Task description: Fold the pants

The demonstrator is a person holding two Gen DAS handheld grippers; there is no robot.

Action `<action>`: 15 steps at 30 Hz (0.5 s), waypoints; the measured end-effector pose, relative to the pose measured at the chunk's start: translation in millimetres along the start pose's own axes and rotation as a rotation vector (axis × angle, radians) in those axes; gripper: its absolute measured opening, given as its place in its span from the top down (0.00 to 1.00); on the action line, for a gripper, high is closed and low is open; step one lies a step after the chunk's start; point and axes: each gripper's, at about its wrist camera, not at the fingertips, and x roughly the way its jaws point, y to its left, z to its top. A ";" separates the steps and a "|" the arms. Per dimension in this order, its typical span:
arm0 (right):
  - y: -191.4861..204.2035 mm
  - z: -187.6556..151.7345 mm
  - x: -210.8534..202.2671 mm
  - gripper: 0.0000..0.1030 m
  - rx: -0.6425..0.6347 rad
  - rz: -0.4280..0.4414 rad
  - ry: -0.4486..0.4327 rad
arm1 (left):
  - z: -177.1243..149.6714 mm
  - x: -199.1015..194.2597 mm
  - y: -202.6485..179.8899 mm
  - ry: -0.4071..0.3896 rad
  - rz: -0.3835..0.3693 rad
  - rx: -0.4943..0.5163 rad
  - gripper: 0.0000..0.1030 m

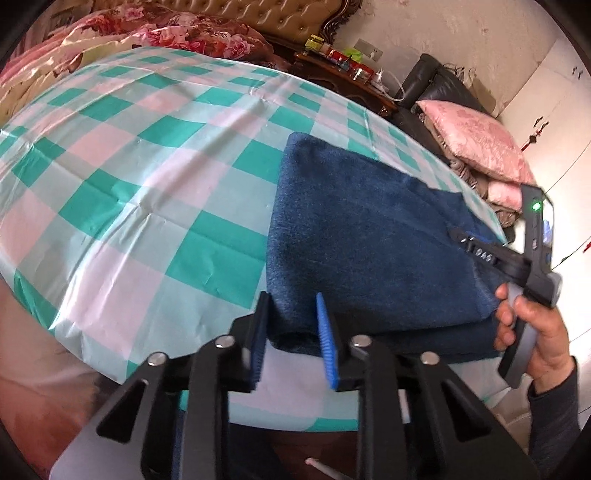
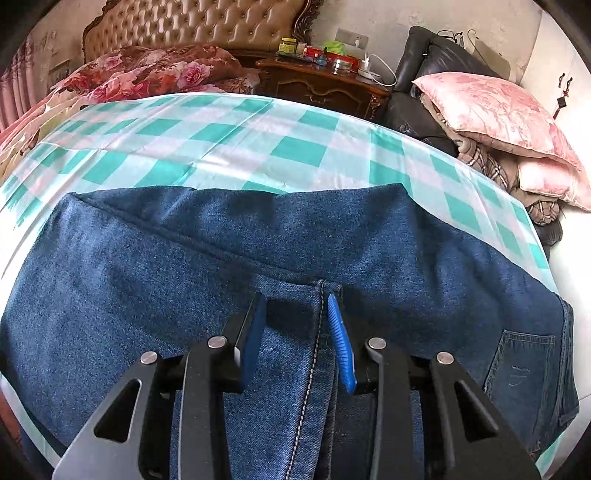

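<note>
Mid-fold, both grippers working the near edge of the pants [image 2: 258, 251], which lie folded on the green-checked sheet [image 1: 147, 166] at the bed's near right corner.

Left gripper [image 1: 293, 325]: jaws straddle the near-left corner of the folded denim, cloth between the pads. Gap looks narrow, but I can't tell if the pads actually bite the fabric or just flank it.

Right gripper [image 2: 299, 325]: jaws partly closed astride a stitched seam at the near edge, denim bunched between them. Same problem: contact on both pads not clearly visible, so no verdict on clamped vs. loose.

Judgement: this is the grab for the next fold. Next move needs a firm pinch on all layers at both points, then lift together and carry the near edge across toward the far edge, keeping both sides level so the stack doesn't skew.

Pose: both tools pitched steeply down at the cloth. In the left view, the person's right hand [image 1: 532, 325] wraps the right tool's handle, dark sleeve [image 1: 554, 413] below it.

Far side: floral quilt [image 2: 155, 74], tufted headboard [image 2: 199, 22].
</note>
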 end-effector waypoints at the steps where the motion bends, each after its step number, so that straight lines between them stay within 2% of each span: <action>1: 0.0 0.3 0.1 0.66 0.001 0.000 0.002 | 0.7 -1.9 -0.6 -0.003 -0.005 -0.001 0.82; 9: -0.1 1.3 0.2 0.62 -0.005 -0.005 0.011 | 8.2 -19.0 -14.2 -0.042 -0.024 0.024 0.85; 13: -5.0 1.8 0.7 0.50 0.021 -0.027 0.020 | 10.5 -21.3 -16.4 -0.049 -0.028 0.033 0.86; 15: -7.4 1.7 -2.4 0.49 0.039 -0.020 0.032 | 10.6 -21.2 -15.7 -0.049 -0.033 0.032 0.86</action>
